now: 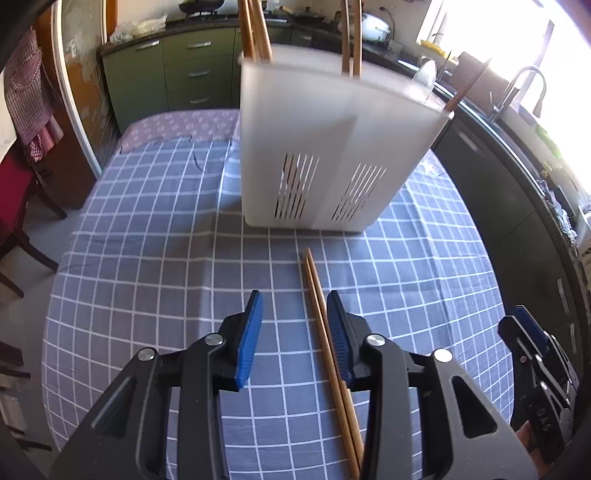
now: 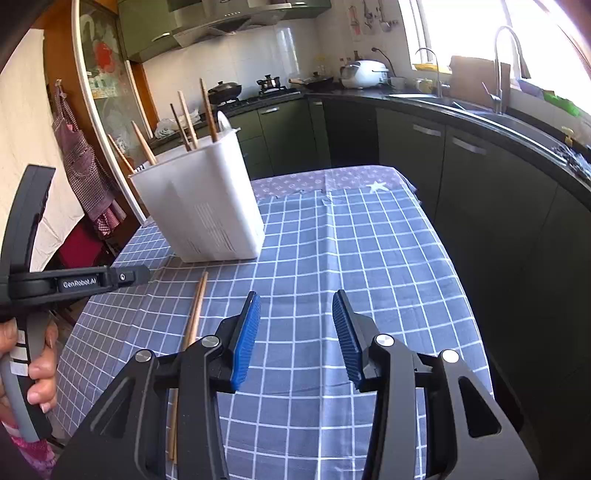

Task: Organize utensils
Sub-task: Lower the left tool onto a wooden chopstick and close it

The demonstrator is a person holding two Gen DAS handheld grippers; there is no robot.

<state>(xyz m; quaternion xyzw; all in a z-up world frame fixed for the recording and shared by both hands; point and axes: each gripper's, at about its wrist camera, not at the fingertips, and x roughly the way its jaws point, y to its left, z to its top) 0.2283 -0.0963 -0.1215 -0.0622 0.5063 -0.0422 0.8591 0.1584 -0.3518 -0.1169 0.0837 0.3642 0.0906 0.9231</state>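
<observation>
A white slotted utensil holder stands on the checked tablecloth, with several wooden chopsticks standing in it. It also shows in the right wrist view. A pair of wooden chopsticks lies flat on the cloth in front of it, also in the right wrist view. My left gripper is open above the cloth, with the lying pair just inside its right finger. My right gripper is open and empty over bare cloth, to the right of the pair.
The table has a blue checked cloth over a purple one. Dark green kitchen cabinets and a sink counter run along the right. A red chair stands at the left. The left gripper's body shows at the left of the right wrist view.
</observation>
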